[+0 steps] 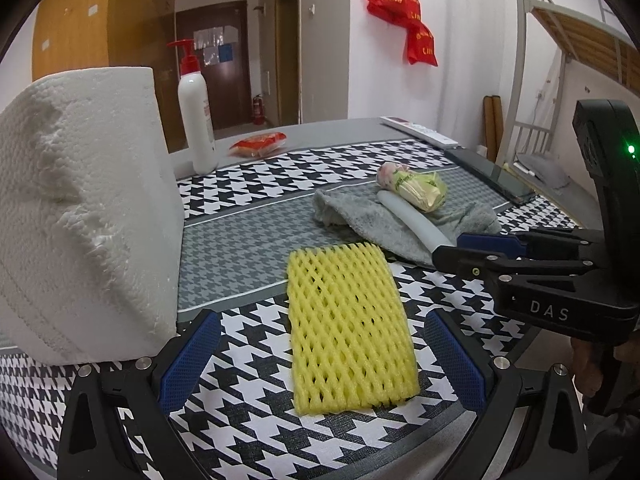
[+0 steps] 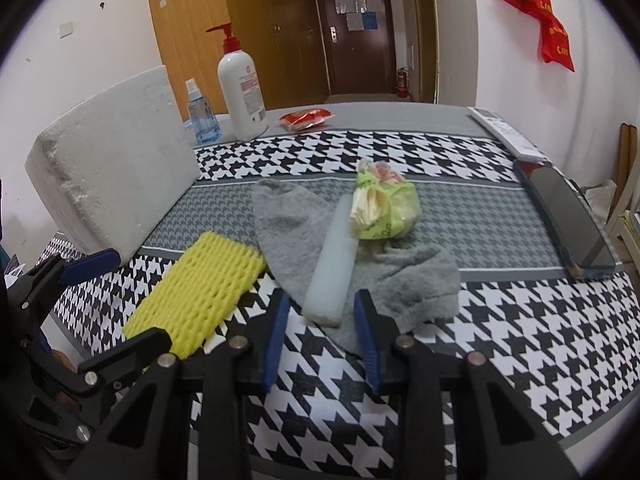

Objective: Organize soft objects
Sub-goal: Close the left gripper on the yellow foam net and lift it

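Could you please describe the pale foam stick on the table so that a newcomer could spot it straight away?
Find the table with the houndstooth cloth and the crumpled grey towel near its middle. The foam stick lies across that towel, its far end by a green plastic bag. It is the only smooth, whitish bar; the yellow foam net beside it is flat and meshed.
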Action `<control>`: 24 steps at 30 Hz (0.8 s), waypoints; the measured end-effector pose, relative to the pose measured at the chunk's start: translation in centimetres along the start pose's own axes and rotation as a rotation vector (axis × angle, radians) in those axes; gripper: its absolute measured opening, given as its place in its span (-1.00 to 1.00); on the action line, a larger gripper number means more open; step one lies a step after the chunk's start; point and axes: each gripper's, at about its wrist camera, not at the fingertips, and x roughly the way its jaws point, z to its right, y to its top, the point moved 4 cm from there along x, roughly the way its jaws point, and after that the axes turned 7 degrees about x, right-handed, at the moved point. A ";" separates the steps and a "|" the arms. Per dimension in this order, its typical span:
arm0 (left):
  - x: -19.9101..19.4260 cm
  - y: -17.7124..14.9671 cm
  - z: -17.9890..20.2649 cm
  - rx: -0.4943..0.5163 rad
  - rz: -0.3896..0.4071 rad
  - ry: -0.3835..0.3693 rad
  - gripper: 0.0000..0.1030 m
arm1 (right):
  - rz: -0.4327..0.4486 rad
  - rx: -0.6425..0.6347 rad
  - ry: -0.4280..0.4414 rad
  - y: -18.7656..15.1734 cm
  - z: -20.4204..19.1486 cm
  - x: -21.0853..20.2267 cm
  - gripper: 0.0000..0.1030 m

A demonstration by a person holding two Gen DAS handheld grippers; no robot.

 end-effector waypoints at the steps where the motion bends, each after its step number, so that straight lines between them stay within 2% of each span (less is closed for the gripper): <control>1: 0.1 0.1 0.1 0.002 -0.001 -0.001 0.98 | -0.004 -0.001 0.003 0.0 -0.1 0.1 -0.32; 3: 0.3 0.1 0.2 0.008 -0.010 -0.005 0.98 | -0.011 -0.002 -0.001 0.0 -0.1 0.5 -0.36; 6: 0.6 0.1 0.3 0.013 -0.023 -0.013 0.98 | -0.018 -0.002 -0.010 0.1 0.1 0.8 -0.52; 16: 2.0 0.4 1.4 0.039 -0.072 -0.029 0.96 | -0.030 0.010 0.002 0.4 0.4 1.0 -0.51; 24: 2.8 -0.1 1.2 0.024 -0.122 -0.036 0.52 | -0.026 0.017 0.023 0.3 0.6 0.9 -0.51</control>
